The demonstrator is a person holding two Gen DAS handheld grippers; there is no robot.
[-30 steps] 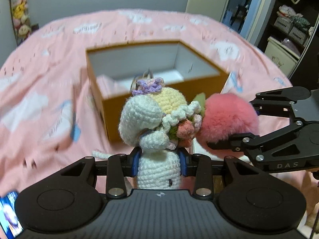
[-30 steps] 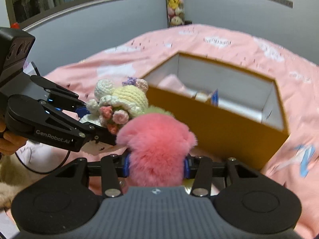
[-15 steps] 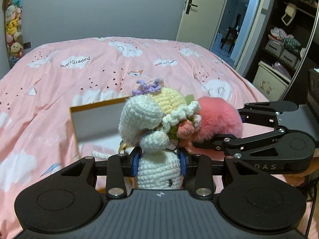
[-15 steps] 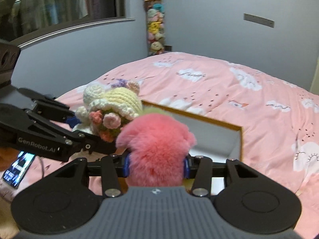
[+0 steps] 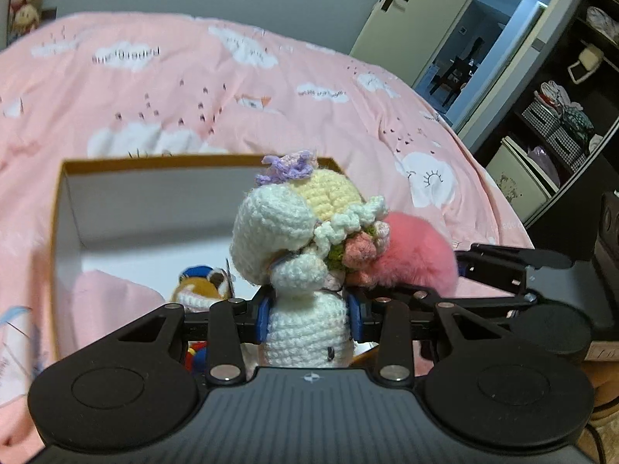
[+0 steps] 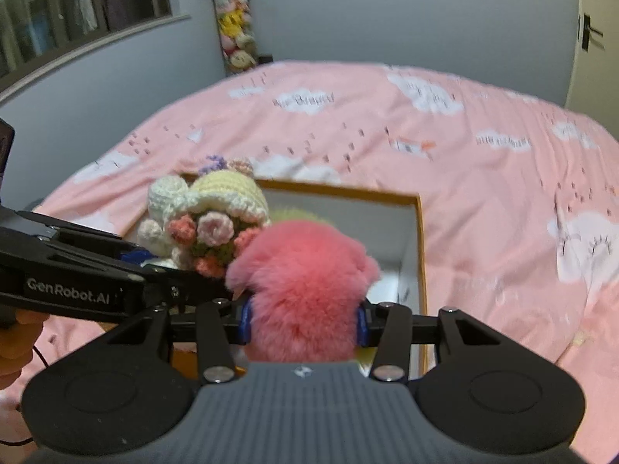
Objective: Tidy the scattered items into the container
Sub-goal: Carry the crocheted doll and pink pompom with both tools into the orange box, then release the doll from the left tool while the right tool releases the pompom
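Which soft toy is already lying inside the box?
The small orange-faced plush on the box floor; the crocheted doll and pink pompom are gripper-held.

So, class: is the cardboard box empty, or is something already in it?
Not empty. In the left wrist view the open box already holds a small orange and white plush on its white floor, partly hidden behind the gripper.

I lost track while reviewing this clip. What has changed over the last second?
Both grippers swung with their toys towards the open box, which now lies right under them, its inside in view. The left gripper stays clamped on the crochet doll, the right gripper on the pink pompom.
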